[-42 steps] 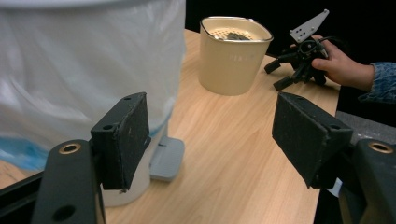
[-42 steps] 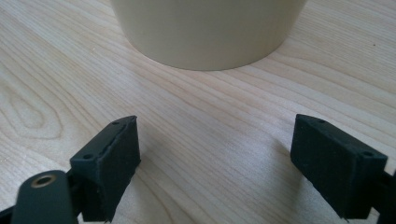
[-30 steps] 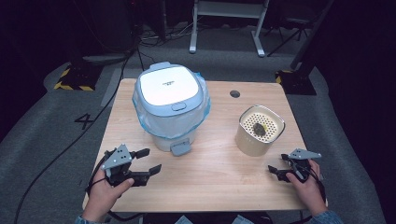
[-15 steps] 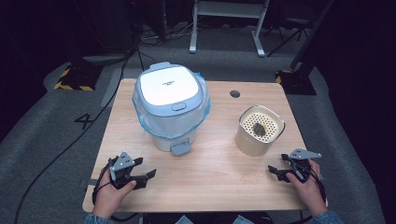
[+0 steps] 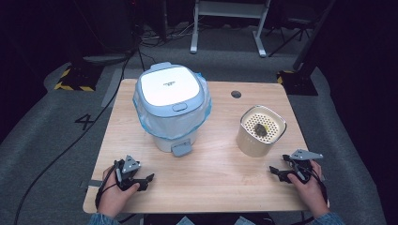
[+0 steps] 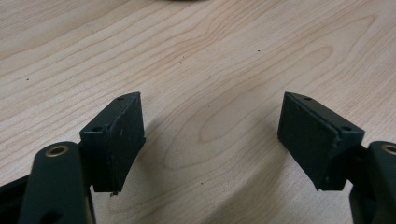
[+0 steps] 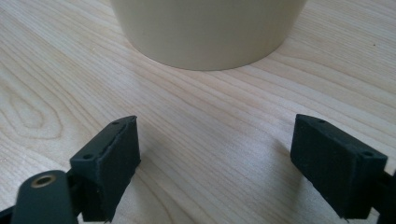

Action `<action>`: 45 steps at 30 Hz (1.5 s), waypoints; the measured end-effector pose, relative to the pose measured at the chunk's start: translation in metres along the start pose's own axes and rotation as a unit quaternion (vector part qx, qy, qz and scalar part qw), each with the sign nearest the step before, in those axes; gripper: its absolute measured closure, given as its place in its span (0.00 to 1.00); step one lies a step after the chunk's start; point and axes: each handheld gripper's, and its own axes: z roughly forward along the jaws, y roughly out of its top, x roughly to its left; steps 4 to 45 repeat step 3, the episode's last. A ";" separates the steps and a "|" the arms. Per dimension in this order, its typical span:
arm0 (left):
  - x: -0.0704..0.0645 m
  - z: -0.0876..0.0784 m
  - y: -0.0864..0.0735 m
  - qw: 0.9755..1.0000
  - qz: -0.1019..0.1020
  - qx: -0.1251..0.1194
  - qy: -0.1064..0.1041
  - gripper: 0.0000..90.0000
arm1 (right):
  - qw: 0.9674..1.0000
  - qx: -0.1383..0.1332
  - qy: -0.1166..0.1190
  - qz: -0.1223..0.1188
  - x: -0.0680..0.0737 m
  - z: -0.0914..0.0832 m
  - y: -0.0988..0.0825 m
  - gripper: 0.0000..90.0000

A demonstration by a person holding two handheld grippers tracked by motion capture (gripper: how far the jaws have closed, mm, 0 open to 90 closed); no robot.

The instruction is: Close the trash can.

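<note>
A white pedal bin (image 5: 171, 106) with a shut lid and a blue liner stands at the middle left of the wooden table (image 5: 220, 178). A cream round container (image 5: 261, 131) with a perforated top holding dark scraps stands to its right; its lower wall (image 7: 210, 32) rises just beyond my right gripper (image 7: 215, 161). My right gripper (image 5: 280, 171) rests open and empty near the front right edge. My left gripper (image 5: 143, 180) lies open near the front left edge, its jaws (image 6: 210, 135) wide apart over bare wood.
The bin's grey pedal (image 5: 180, 149) juts toward the front. A dark grommet hole (image 5: 236, 94) sits at the table's back. Cables (image 5: 56, 154) trail over the grey floor at the left. A white frame's legs (image 5: 225, 28) stand behind the table.
My left gripper has drawn back toward the front left edge and lower onto the table. The right gripper, bin and container have stayed in place.
</note>
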 end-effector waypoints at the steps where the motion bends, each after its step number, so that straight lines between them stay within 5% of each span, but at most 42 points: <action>1: 0.000 0.000 0.000 1.000 -0.001 0.001 0.000 0.25 | 1.000 0.000 0.000 0.000 0.000 0.000 0.000 0.18; 45: 0.000 0.001 0.000 1.000 -0.003 0.000 0.000 0.25 | 1.000 0.000 0.000 0.000 0.000 0.000 0.000 0.18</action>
